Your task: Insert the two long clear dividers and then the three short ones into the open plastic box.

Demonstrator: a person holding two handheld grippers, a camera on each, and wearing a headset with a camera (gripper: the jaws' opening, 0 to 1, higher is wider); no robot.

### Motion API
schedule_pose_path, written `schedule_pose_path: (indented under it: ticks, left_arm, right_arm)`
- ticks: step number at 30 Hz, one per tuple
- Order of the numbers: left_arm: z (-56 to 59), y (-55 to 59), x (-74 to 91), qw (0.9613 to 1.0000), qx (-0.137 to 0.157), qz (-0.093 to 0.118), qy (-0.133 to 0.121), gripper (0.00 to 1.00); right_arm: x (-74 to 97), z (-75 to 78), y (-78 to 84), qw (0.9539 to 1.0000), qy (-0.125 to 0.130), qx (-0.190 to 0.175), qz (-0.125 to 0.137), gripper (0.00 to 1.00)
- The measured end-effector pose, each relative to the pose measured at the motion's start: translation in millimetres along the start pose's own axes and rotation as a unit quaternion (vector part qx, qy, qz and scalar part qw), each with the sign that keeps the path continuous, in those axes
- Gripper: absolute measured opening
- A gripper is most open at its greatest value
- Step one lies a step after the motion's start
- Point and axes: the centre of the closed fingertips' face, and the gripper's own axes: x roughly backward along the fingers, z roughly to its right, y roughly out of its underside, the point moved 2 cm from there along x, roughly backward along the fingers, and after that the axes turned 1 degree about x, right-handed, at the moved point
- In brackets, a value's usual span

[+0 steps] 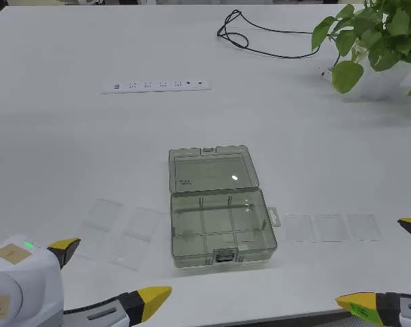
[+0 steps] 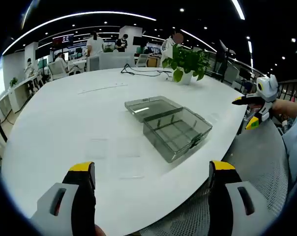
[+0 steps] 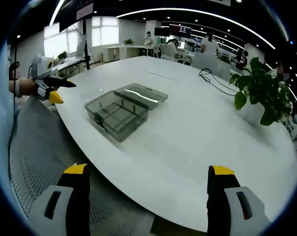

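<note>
An open clear grey plastic box (image 1: 219, 231) sits mid-table, its lid (image 1: 212, 169) laid flat behind it. Two long clear dividers (image 1: 100, 221) (image 1: 139, 237) lie flat to its left. Three short clear dividers (image 1: 299, 227) (image 1: 333, 227) (image 1: 364, 226) lie in a row to its right. My left gripper (image 1: 109, 272) is open at the table's near left edge, short of the long dividers. At the near right edge my right gripper (image 1: 384, 266) is open and holds nothing. The box (image 2: 175, 130) lies ahead of the left gripper (image 2: 151, 169), and the box (image 3: 116, 115) ahead of the right gripper (image 3: 148, 172).
A white power strip (image 1: 156, 86) lies at the back left. A black cable (image 1: 253, 37) and a potted plant (image 1: 375, 41) stand at the back right. The table's front edge runs just beyond both grippers. People and desks fill the room behind.
</note>
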Motion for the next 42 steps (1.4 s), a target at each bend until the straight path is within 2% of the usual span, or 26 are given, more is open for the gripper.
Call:
schedule_pose_path:
  ticks: [6, 15, 26, 42]
  left_arm:
    - [3.6, -0.1, -0.3, 1.0, -0.008, -0.003, 0.004, 0.97]
    - [6.6, 2.0, -2.5, 1.0, -0.001, -0.002, 0.005, 0.97]
    - [10.2, 4.1, -5.7, 0.9999, -0.004, -0.006, 0.007, 0.97]
    - [8.1, 3.8, -2.3, 1.0, -0.003, -0.005, 0.005, 0.97]
  right_arm:
    - [-4.6, -0.5, -1.2, 1.0, -0.006, 0.006, -0.004, 1.0]
    - [-7.1, -1.3, 1.9, 0.9998, -0.008, 0.013, -0.012, 1.0]
    - [-4.9, -1.8, 8.0, 0.9999, -0.007, 0.002, -0.012, 1.0]
    - [-4.4, -1.3, 4.1, 1.0, -0.006, 0.002, -0.007, 1.0]
